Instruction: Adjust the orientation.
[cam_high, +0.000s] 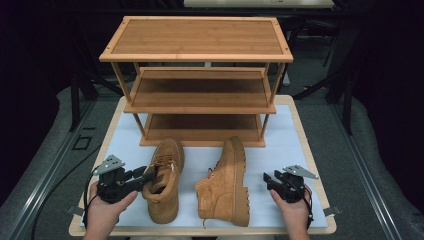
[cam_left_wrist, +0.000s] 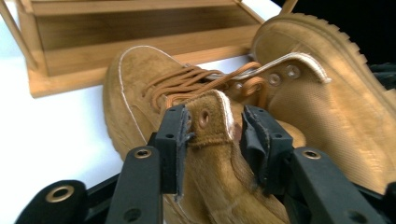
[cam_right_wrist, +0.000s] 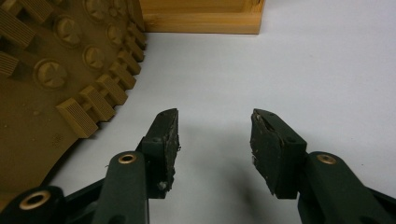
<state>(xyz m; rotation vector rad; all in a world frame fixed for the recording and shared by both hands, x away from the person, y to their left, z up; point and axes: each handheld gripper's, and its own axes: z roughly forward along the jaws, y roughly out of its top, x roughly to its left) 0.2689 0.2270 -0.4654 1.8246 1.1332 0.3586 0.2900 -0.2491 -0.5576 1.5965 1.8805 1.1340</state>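
Observation:
Two tan suede boots lie on the white mat (cam_high: 125, 145). The left boot (cam_high: 165, 192) stands upright with its toe toward the rack. The right boot (cam_high: 227, 185) lies on its side, with its lugged sole (cam_right_wrist: 46, 70) facing my right gripper. My left gripper (cam_high: 150, 175) straddles the rear collar of the left boot (cam_left_wrist: 135, 98). In the left gripper view the collar flap (cam_left_wrist: 210, 121) stands between the jaws, against the left pad, with a thin gap before the right pad. My right gripper (cam_high: 267, 179) rests open over the mat to the right of the fallen boot, nothing between its fingers (cam_right_wrist: 215, 135).
A three-tier bamboo shoe rack (cam_high: 200, 90) stands at the back of the mat, its bottom shelf (cam_left_wrist: 140, 42) just beyond the boots' toes. The mat lies on a wooden board (cam_high: 320, 185). White mat lies bare to the right of the fallen boot.

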